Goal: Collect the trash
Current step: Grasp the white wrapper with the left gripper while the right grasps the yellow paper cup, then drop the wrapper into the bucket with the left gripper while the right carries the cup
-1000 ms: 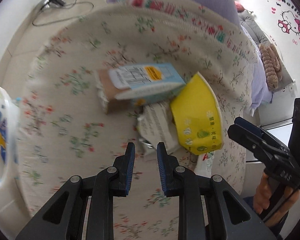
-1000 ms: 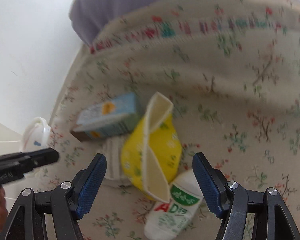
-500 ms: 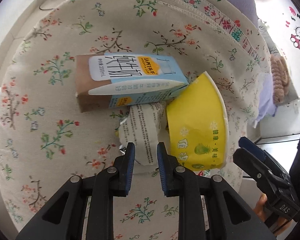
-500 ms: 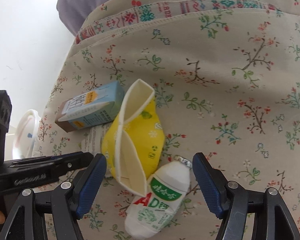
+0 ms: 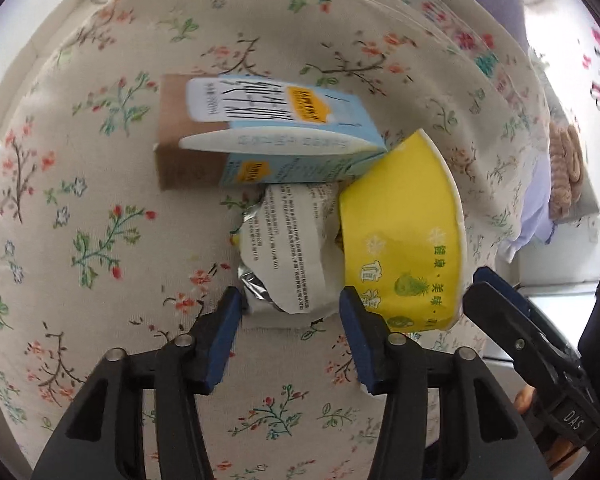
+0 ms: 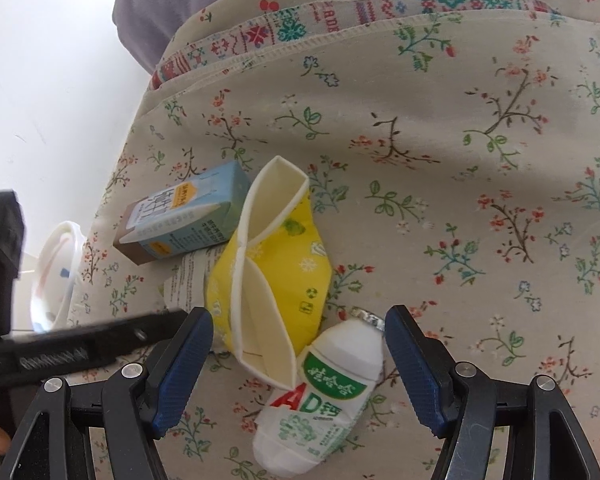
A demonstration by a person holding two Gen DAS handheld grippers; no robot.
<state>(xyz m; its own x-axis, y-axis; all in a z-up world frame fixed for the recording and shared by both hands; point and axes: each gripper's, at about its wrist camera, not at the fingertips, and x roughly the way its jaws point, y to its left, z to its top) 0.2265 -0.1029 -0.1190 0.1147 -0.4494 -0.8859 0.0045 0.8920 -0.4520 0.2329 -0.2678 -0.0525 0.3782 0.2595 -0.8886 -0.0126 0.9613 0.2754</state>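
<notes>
Only my right camera shows the bottle, lying on its side on the cloth between my right claw's blue pads, which stand wide apart and hold nothing. My left camera alone shows the wrapper in full print, with its crumpled foil edge. My left claw has just been opening; its pads now stand either side of the wrapper's near end, and I cannot tell whether they touch it.

The trash lies in one tight heap on the flowered cloth: the carton at the far side, the crushed yellow cup leaning against its corner, the wrapper tucked between and partly under both. The cup's folded rim presses against the bottle's shoulder.

Bare cloth lies to the right of the heap in the right view; on its left the cloth edge is near, with a white lid past it. My left claw's black finger crosses just before my right claw's left pad, crowding that side.
</notes>
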